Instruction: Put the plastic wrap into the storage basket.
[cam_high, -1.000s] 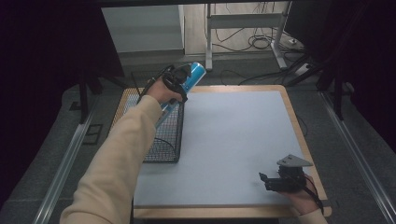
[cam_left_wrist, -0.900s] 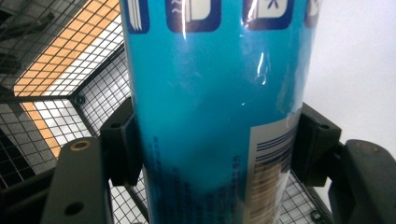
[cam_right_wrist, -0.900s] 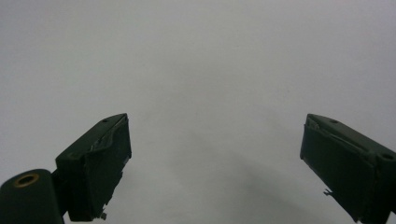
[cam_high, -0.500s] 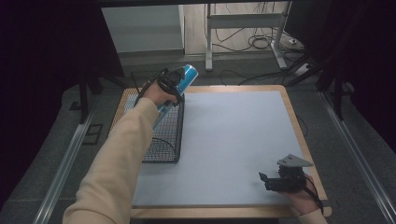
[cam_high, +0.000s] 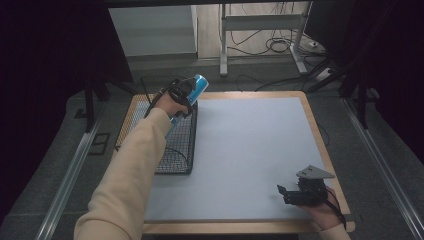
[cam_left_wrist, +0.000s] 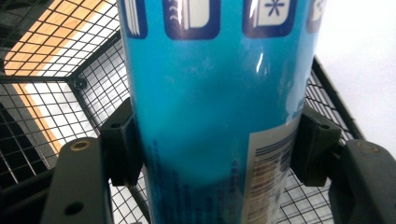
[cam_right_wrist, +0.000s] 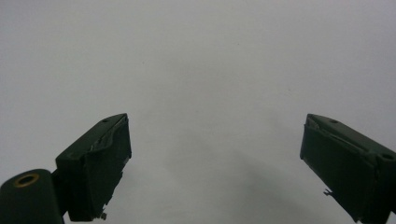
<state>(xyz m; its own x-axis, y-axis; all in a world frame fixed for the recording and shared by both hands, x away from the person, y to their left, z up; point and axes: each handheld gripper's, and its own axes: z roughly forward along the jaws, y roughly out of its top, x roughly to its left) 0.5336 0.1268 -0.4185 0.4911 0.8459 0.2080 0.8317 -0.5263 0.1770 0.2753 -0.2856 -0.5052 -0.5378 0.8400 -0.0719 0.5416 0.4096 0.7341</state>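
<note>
Still the blue can (cam_high: 187, 97) in the left gripper (cam_high: 181, 95), tilted over the wire basket (cam_high: 172, 150).

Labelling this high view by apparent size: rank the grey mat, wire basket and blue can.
1. grey mat
2. wire basket
3. blue can, held above the basket, so nearer the camera and slightly flattered.

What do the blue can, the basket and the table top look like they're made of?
Blue can: probably thin metal with a glossy printed coat; it shows a sharp highlight and a soft dent-like shading. Could be a plastic sleeve.
Basket: black wire mesh, likely coated steel; thin welded grid.
Table top: matte pale grey sheet, no glare, set in a wood-look edge; laminate or mat, can't tell.
</note>
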